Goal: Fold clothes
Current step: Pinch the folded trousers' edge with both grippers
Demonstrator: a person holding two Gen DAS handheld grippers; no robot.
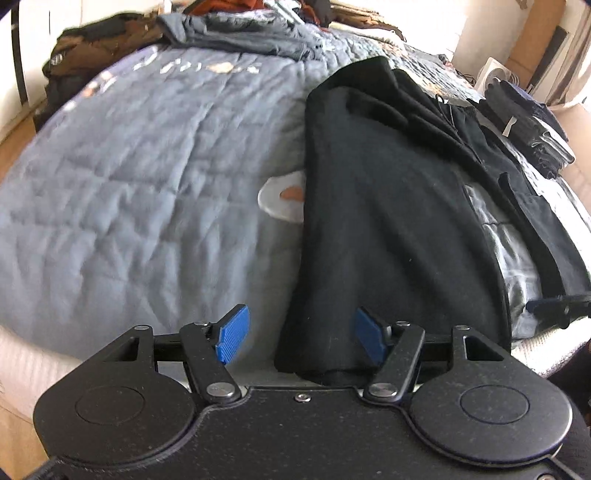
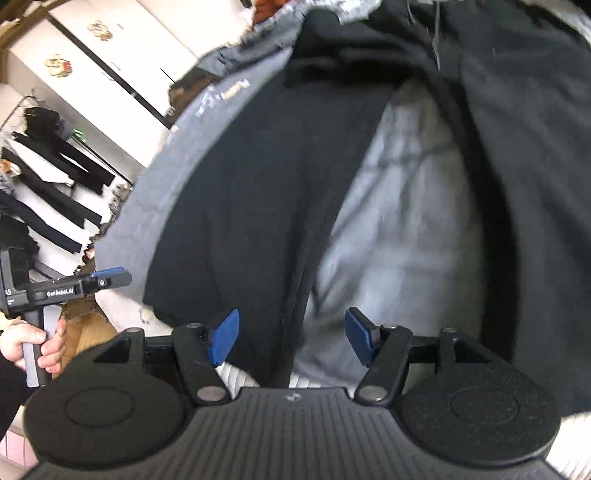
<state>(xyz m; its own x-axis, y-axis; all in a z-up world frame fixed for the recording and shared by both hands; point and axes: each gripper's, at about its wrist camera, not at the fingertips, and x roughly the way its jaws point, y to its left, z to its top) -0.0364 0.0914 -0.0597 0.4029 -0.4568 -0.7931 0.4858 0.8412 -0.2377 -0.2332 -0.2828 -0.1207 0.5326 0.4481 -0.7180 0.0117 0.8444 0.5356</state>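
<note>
A grey-blue quilted bedspread [image 1: 129, 177] covers the bed and fills most of the left wrist view. On it lies a black garment [image 1: 388, 206], folded lengthwise into a long dark panel that runs from near the bed's front edge toward the far side; a second dark part of it lies along the right, with a strip of quilt showing between the two. At the far end of the bed sits a pile of clothes [image 1: 236, 33], and a stack of folded dark clothes [image 1: 524, 122] rests at the right edge.

The left gripper [image 1: 301, 338] hovers with its blue pads spread wide, the garment's near end lying between them, ungripped. The right gripper [image 2: 291, 334] is likewise spread wide over the garment's edge. A hand [image 2: 35, 341] grips the left tool's handle.
</note>
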